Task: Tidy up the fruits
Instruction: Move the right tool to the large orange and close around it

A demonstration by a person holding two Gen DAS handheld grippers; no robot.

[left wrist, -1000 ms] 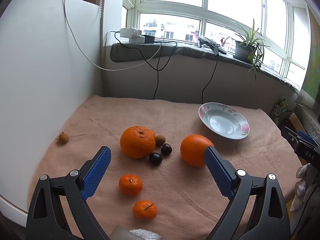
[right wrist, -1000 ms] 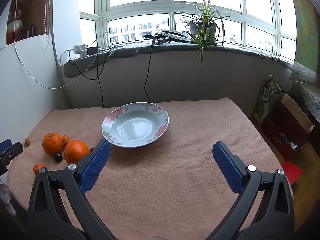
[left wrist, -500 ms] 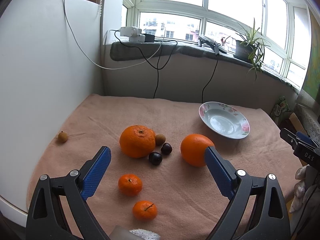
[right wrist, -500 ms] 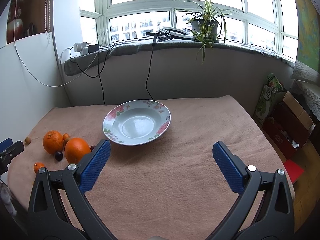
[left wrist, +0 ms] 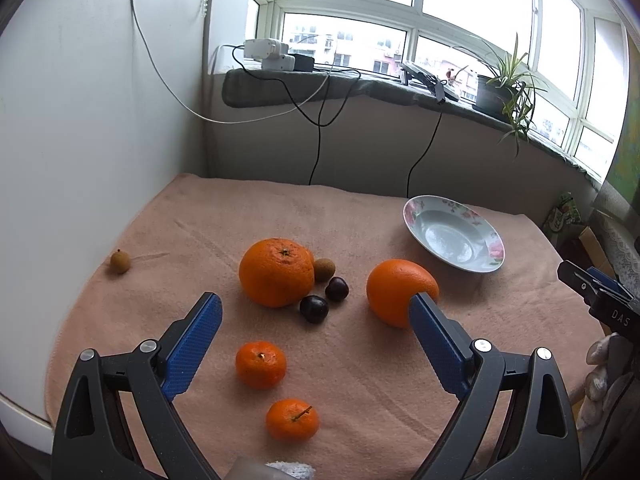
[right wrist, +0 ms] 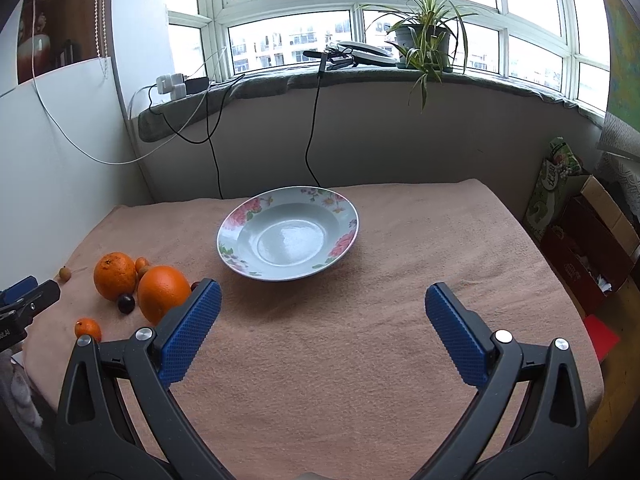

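Observation:
In the left wrist view, two big oranges (left wrist: pixel 277 272) (left wrist: pixel 394 290) lie on the pink cloth with two dark cherries (left wrist: pixel 314 309), a brown longan (left wrist: pixel 324 269), and two small tangerines (left wrist: pixel 261 364) (left wrist: pixel 292 419) nearer. Another longan (left wrist: pixel 120 261) lies far left. The empty floral plate (left wrist: pixel 416 216) stands at the back right. My left gripper (left wrist: pixel 316 312) is open and empty above the fruit. My right gripper (right wrist: pixel 322 300) is open and empty in front of the plate (right wrist: pixel 240 226); the fruit cluster (right wrist: pixel 162 292) lies to its left.
A white panel (left wrist: pixel 80 120) bounds the table's left side. Cables (left wrist: pixel 316 152) hang from the sill behind. A potted plant (right wrist: pixel 426 36) stands on the sill. Cardboard boxes (right wrist: pixel 588 248) stand on the floor beyond the right table edge.
Both grippers have drifted slightly; the view has risen a little in each. No fruit has moved and both grippers stay open.

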